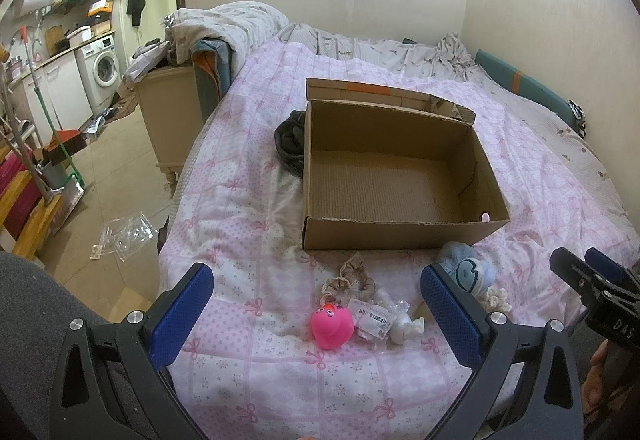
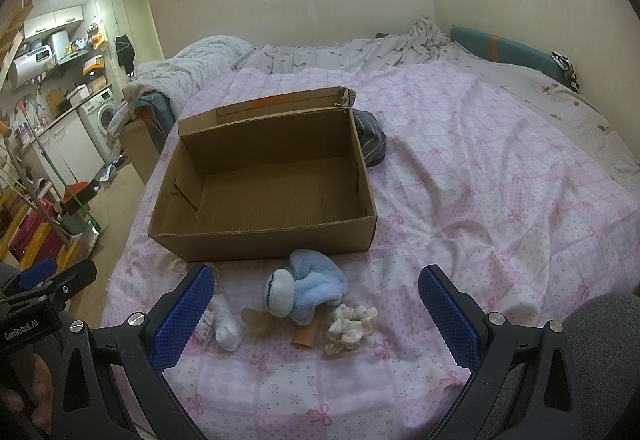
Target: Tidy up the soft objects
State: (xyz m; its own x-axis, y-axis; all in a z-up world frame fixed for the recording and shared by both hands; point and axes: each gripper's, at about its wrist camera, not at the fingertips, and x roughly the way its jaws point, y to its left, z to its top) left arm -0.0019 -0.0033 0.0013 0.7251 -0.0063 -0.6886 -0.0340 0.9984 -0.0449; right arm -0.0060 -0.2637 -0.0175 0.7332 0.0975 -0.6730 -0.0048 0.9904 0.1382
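Note:
An open, empty cardboard box (image 1: 392, 175) stands on the pink quilt; it also shows in the right wrist view (image 2: 264, 179). In front of it lie a pink rubber toy (image 1: 332, 324), a beige scrunchie (image 1: 352, 278), a white item in a plastic bag (image 1: 390, 316), a blue plush (image 1: 466, 272) and a cream scrunchie (image 2: 350, 326). The blue plush (image 2: 304, 290) lies between my right fingers. My left gripper (image 1: 318, 304) is open above the pink toy. My right gripper (image 2: 314, 300) is open above the plush. Both are empty.
A dark striped cloth (image 1: 290, 139) lies against the box's far side. The bed's left edge drops to a floor with clear plastic packaging (image 1: 124, 236), a nightstand (image 1: 172, 119) and kitchen clutter. Rumpled bedding (image 2: 360, 51) lies at the headboard end.

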